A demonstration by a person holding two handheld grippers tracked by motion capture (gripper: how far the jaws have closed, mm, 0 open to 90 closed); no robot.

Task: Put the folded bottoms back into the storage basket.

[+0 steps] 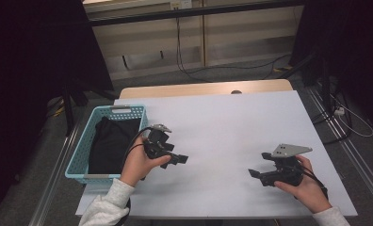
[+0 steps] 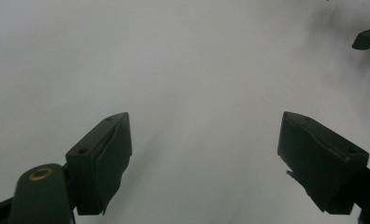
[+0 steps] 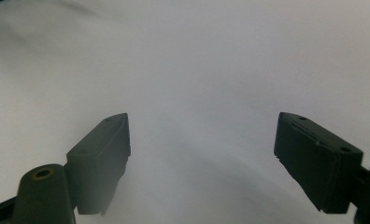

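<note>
My left gripper [image 1: 179,157] is held in a hand just right of a light blue basket [image 1: 81,155], low over the white table sheet [image 1: 231,122], jaws pointing right. In the left gripper view its jaws [image 2: 204,140] stand wide apart with bare white sheet between them. My right gripper [image 1: 260,165] sits in the other hand near the table's front right, jaws pointing left. Its own view shows the jaws [image 3: 202,140] spread wide, nothing between them. Black cloth [image 1: 110,141] lies folded inside the basket.
The basket stands at the table's left edge, partly over the side. A wooden tabletop strip [image 1: 203,88] shows behind the white sheet. Cables [image 1: 189,66] run along the floor beyond the table. A metal rail [image 1: 335,127] runs along the right.
</note>
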